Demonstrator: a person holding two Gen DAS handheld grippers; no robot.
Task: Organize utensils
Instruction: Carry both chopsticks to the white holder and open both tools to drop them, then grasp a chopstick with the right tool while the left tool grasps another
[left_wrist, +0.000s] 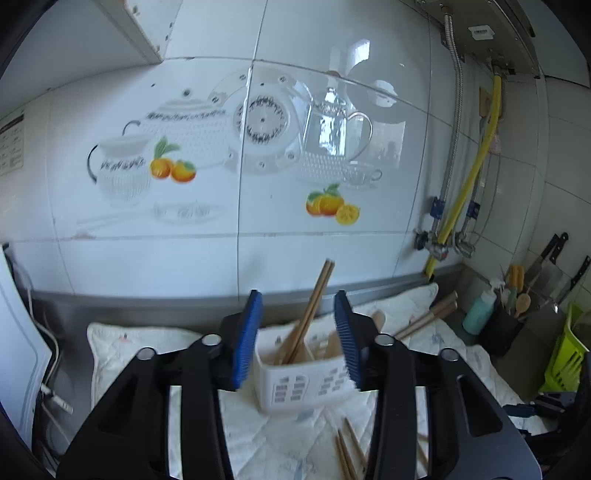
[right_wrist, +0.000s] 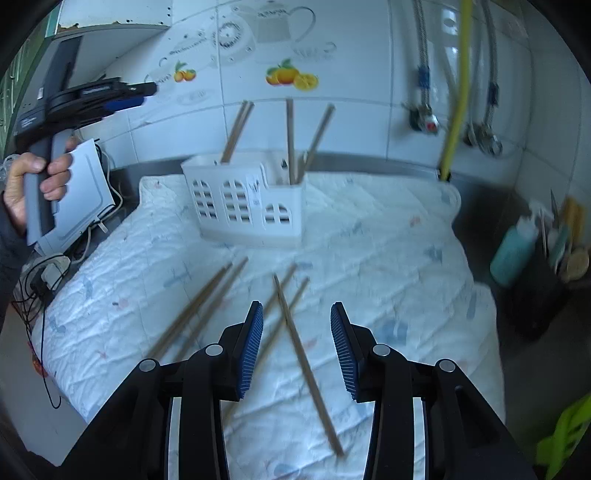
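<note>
Slatted white plastic caddy (right_wrist: 243, 199), wooden chopsticks (right_wrist: 306, 365)

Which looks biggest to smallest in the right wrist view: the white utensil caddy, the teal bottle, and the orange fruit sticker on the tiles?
1. white utensil caddy
2. teal bottle
3. orange fruit sticker
Apparent size only; each sits at a different depth.

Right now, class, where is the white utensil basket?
In the right wrist view the white basket stands on the quilted cloth near the tiled wall, left of centre, beyond the loose chopsticks. In the left wrist view it sits just ahead of the left tongs.
</note>
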